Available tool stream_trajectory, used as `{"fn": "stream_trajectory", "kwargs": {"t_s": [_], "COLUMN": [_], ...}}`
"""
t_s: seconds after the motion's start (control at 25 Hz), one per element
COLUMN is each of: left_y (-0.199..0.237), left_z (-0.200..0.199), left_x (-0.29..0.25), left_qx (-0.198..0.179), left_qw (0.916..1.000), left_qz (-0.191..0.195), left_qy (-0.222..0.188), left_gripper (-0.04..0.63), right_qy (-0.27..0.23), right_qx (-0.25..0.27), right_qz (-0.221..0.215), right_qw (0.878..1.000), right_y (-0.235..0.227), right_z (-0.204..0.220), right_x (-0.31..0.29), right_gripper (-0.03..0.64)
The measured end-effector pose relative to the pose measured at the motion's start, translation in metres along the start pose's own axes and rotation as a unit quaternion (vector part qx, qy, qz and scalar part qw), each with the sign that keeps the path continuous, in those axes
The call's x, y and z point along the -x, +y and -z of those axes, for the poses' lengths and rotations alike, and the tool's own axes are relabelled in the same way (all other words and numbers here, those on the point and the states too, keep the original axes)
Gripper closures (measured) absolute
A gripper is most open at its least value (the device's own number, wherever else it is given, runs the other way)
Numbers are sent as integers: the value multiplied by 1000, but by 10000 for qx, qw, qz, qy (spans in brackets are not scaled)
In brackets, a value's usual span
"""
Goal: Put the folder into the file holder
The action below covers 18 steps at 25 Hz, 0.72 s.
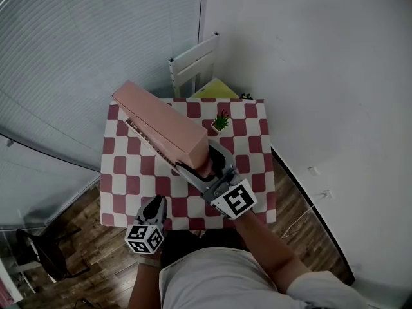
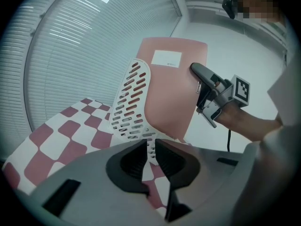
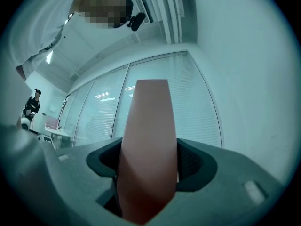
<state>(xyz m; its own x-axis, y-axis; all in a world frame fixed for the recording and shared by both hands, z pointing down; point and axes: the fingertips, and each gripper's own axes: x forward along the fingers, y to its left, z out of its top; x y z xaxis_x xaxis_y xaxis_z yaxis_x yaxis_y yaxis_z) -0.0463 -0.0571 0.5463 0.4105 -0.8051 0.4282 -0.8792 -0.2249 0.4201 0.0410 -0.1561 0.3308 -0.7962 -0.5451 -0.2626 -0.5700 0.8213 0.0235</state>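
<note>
Pink folder [image 1: 161,124] in seemingly slack right gripper [image 3: 148,164]; left gripper [image 2: 149,157] tight on file holder [image 2: 131,98].

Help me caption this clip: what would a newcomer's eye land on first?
A big pink folder stands tall over the red-and-white checked table, its near end between the fingers of the right gripper. Right beside it is a white slotted file holder, pinched at its base by the left gripper.

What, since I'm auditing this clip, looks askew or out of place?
Nothing spilled or damaged. The pink folder leans at a slant by the white file holder, not yet seated upright, its near end between the right gripper's jaws; the left gripper pinches the holder's edge.
</note>
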Motion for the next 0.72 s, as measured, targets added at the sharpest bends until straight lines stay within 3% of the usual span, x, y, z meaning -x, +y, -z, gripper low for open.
{"fn": "stream_trajectory", "kwargs": {"t_s": [0.36, 0.6, 0.72], "left_y": [-10, -9, -7], "left_z": [4, 5, 4], "left_x": [-4, 0, 2], "left_qx": [14, 16, -1], "left_qw": [10000, 10000, 10000], "left_qz": [66, 37, 17], "left_qy": [45, 30, 29], "left_gripper": [545, 545, 545], "right_qy": [109, -170, -264], "right_qx": [334, 25, -35], "right_qz": [11, 409, 379], "right_qw": [9994, 9990, 9989], "right_y": [1, -5, -4], "right_z": [-26, -27, -23], "right_x": [-16, -6, -2], "right_gripper": [308, 336, 339]}}
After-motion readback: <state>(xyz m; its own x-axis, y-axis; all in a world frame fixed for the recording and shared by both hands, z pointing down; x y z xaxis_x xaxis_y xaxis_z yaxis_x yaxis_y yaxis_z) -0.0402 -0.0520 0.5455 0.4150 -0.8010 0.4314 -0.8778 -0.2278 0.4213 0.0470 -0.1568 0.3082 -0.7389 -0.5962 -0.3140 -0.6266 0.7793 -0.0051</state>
